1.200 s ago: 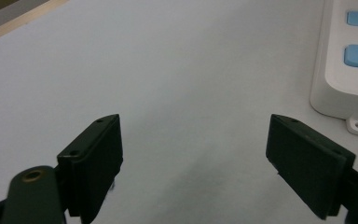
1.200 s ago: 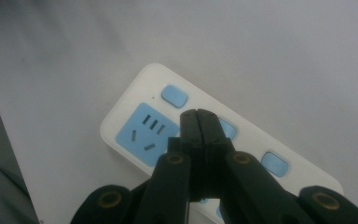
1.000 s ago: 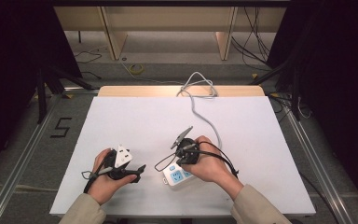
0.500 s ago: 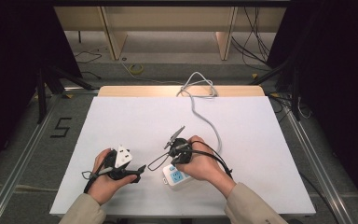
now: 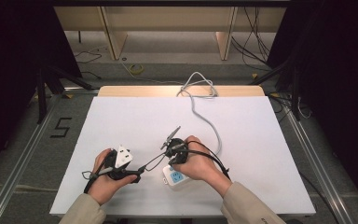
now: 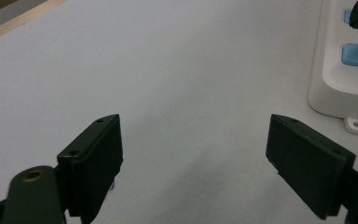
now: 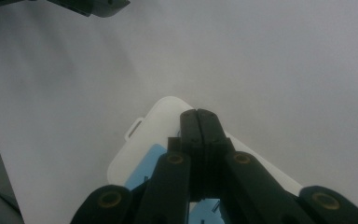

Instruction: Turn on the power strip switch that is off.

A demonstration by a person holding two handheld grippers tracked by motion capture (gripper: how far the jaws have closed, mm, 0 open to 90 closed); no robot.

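A white power strip with blue markings lies near the table's front edge, and its white cable runs to the back of the table. My right gripper hangs over the strip. In the right gripper view its jaws are shut together with nothing between them, tips above the strip's rounded end. Whether they touch it I cannot tell. My left gripper rests to the left of the strip and points at it. Its jaws stand wide open and empty, with the strip ahead on the right.
The white table top stretches away behind and to both sides of the hands. The cable loops in a coil at the table's back edge. Wooden shelving and loose cords stand on the floor beyond the table.
My right gripper has shifted a little to the left over the power strip. The left gripper has stayed where it was.
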